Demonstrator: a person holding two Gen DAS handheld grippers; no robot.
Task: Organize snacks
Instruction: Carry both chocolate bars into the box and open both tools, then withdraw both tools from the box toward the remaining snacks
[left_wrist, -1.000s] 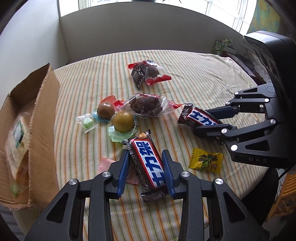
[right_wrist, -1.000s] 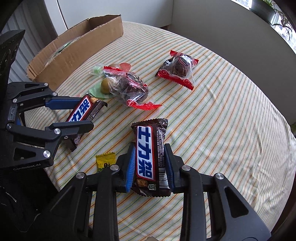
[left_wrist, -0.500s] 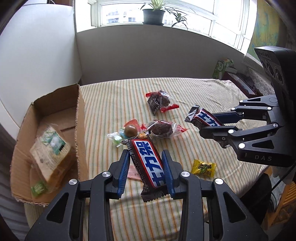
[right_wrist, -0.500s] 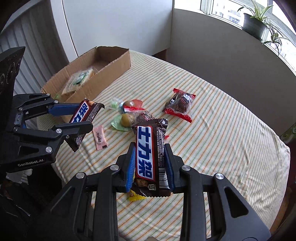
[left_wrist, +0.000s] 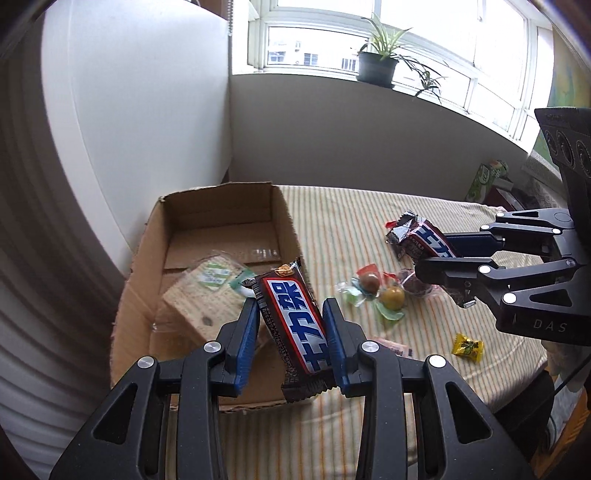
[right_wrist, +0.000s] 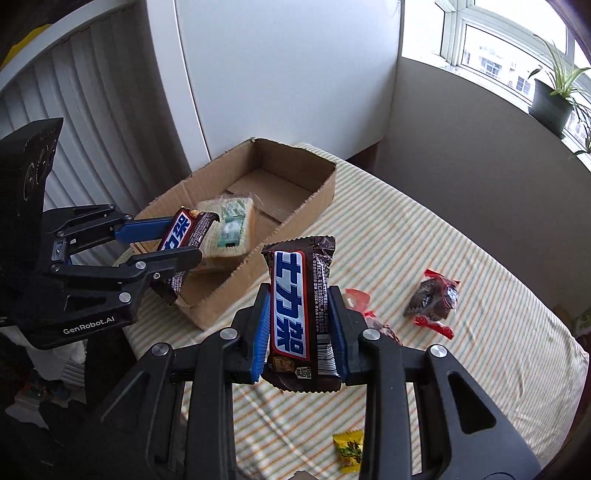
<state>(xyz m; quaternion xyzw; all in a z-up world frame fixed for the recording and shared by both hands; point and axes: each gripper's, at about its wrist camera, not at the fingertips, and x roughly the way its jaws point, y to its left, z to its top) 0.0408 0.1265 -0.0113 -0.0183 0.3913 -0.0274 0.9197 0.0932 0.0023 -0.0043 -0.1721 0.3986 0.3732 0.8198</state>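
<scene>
In the left wrist view, a chocolate bar (left_wrist: 295, 325) is clamped between the blue pads of the left claw (left_wrist: 291, 343), held above the cardboard box (left_wrist: 218, 236) lying just ahead.

In the right wrist view, a second chocolate bar (right_wrist: 301, 317) is gripped upright in the right claw (right_wrist: 300, 332), raised above the striped table (right_wrist: 424, 243); the box is seen ahead to its left.

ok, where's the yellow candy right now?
The yellow candy lies on the striped cloth near the table's front edge, in the left view to the right of the left gripper and below the right gripper.
</scene>
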